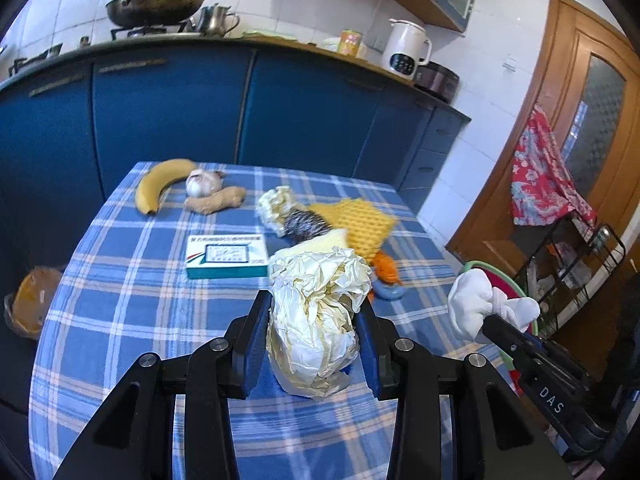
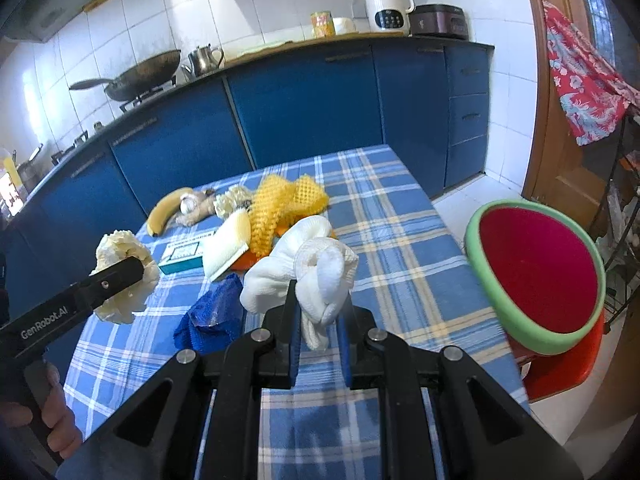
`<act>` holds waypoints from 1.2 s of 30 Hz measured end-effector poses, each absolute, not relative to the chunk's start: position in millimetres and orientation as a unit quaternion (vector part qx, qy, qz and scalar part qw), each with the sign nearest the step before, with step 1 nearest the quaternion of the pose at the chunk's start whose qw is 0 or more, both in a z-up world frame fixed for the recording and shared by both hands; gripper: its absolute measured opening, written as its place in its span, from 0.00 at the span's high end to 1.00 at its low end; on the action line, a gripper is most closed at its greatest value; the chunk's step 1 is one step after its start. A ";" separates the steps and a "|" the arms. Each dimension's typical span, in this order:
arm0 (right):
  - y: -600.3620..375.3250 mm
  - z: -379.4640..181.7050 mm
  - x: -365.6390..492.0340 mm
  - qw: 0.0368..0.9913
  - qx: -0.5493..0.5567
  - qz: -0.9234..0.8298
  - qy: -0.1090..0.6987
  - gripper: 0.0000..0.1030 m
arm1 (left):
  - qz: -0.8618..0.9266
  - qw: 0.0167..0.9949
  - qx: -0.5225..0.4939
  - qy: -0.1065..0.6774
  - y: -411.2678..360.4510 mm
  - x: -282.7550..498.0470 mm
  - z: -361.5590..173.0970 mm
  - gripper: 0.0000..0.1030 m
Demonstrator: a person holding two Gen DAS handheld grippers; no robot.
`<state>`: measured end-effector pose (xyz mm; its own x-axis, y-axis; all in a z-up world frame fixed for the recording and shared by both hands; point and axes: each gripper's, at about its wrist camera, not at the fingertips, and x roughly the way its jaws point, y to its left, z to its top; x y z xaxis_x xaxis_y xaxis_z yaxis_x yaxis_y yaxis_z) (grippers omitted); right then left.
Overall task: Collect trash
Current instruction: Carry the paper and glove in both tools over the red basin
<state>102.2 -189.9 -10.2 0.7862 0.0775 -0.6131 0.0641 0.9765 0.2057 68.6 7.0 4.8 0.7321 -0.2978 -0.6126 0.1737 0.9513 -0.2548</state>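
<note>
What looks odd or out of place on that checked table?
Food and rubbish are mixed: a banana, garlic and ginger lie beside crumpled paper and yellow foam netting. Nothing looks spilled.

Left claw [image 1: 316, 336] of matte black angular links with silver round screws and blue inner pads, right claw [image 2: 322, 320] built alike, white "GenRobot.AI" and "DAS" lettering on black side bodies, bare-skinned hand [image 2: 48, 420] gripping a black handle
</note>
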 end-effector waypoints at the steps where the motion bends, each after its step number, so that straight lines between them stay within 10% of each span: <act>1: -192.6 -7.0 99.2 0.940 0.110 0.001 0.324 0.82 | -0.131 0.927 -0.089 0.341 3.1 66.7 8.2 0.60; 36: -323.4 63.7 47.1 0.958 0.130 -0.107 0.234 0.82 | -0.271 0.913 -0.014 0.304 -159.5 84.6 69.9 0.60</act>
